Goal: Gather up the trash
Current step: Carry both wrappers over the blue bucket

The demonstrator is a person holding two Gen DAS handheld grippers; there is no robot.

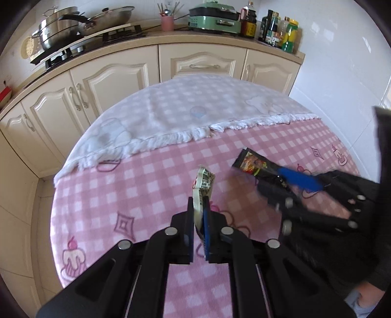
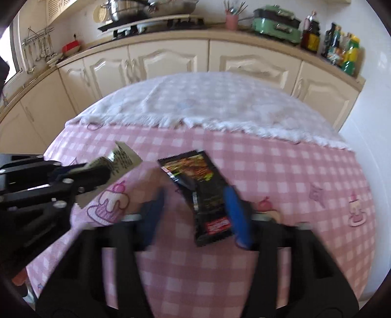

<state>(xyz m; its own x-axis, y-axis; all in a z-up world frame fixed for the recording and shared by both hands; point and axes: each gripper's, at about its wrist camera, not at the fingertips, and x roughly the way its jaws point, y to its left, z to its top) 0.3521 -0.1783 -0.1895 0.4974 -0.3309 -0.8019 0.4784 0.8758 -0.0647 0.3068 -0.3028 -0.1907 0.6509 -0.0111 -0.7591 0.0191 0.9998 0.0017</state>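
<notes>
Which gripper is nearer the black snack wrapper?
Right. The right gripper has the black snack wrapper between its open jaws, against one finger. The left gripper, shut on a pale wrapper, is off to its left.

right gripper (image 2: 193,215): motion-blurred, fingers smeared
black wrapper (image 2: 198,193): print unreadable
pale wrapper (image 1: 201,188): lower end hidden between left gripper (image 1: 198,212) pads
bottles (image 1: 278,29): labels too small

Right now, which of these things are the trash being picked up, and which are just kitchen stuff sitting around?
Trash for the job:
- pale wrapper, pinched in the left claw
- black wrapper, between the right claw's open fingers

Just sitting around:
- pots
- pink cup
- green cooker
- bottles
- white towel
</notes>
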